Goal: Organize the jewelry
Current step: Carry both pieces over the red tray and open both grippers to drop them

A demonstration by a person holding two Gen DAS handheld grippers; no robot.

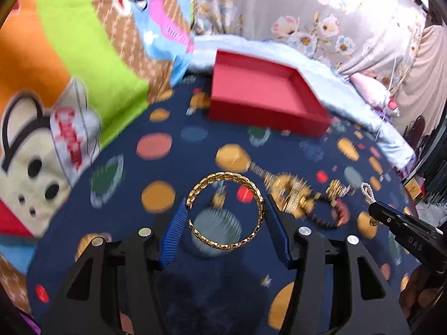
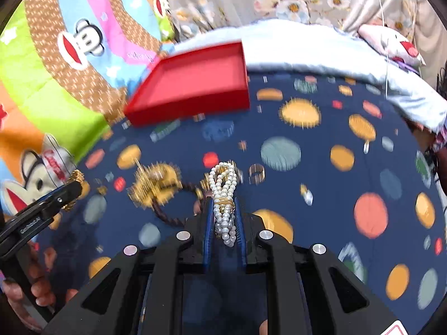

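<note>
Now my left gripper pinches stiff gold bangle across its width, lifted over dotted blanket. Right gripper clamps limp, slippery pearl strands mid-bundle; loose ends may swing. Red tray waits, blanket's far edge.

Under me lies a dark blue cloth with round dots in orange, red, green and grey-blue; to my left I see a bright quilt with green, orange and brown bands and cartoon monkey faces; behind is a pale blue blanket; further back hangs a grey curtain with flowers; the light is strong.
</note>
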